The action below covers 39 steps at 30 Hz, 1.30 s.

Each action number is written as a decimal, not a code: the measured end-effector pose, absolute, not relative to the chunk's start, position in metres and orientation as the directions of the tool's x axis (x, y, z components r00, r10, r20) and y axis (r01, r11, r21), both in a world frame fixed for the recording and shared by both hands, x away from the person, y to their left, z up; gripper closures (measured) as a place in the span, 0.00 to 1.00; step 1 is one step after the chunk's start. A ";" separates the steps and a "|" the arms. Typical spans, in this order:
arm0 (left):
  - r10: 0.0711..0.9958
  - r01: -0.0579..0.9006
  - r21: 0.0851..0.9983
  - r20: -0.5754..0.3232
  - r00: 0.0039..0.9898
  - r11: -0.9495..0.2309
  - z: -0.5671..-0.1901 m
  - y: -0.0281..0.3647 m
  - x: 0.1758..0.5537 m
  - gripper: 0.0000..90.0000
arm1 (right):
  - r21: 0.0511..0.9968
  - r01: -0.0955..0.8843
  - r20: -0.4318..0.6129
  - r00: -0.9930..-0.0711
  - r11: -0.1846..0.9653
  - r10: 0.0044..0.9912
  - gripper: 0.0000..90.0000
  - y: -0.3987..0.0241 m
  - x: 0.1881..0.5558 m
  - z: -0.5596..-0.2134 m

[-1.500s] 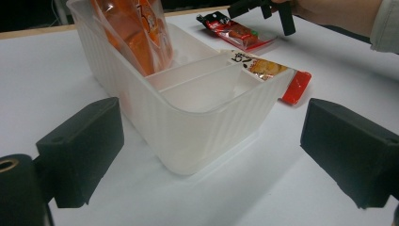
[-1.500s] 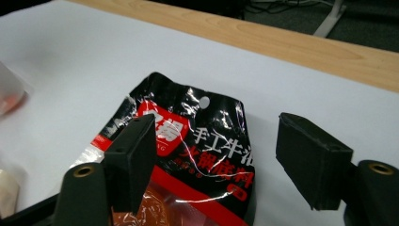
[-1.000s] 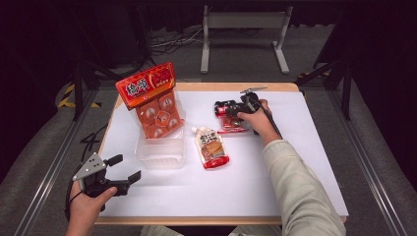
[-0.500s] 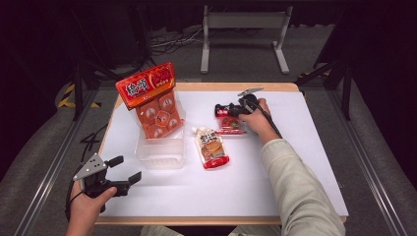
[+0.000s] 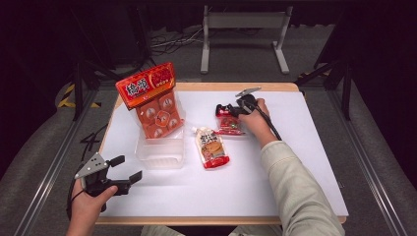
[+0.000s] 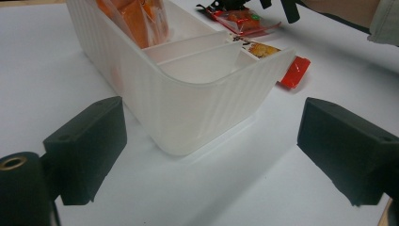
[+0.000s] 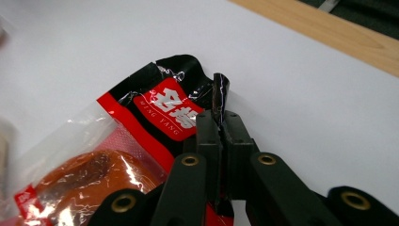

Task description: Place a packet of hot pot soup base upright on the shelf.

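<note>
Your right gripper [image 7: 219,123] has just been closing and is now pinching only the top corner of the packet [image 7: 117,155], lying right of the bin [image 5: 161,150]; lifting risks tearing or slipping. Your left gripper [image 6: 211,155] is idling wide open before the bin.

snack packet [image 7: 117,155] | red-black with clear window | flat on white table | black top corner pinched upward
</note>
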<state>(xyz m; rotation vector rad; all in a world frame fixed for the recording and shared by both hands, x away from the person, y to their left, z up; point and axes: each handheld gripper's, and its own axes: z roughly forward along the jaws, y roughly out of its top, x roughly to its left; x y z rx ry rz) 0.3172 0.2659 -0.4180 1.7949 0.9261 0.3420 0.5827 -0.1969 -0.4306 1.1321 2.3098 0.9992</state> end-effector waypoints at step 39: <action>0.707 0.440 0.883 -0.204 0.677 -0.166 -0.419 0.258 0.326 0.13 | 0.936 0.208 -0.020 -0.773 0.283 0.634 1.00 -0.189 0.490 -0.315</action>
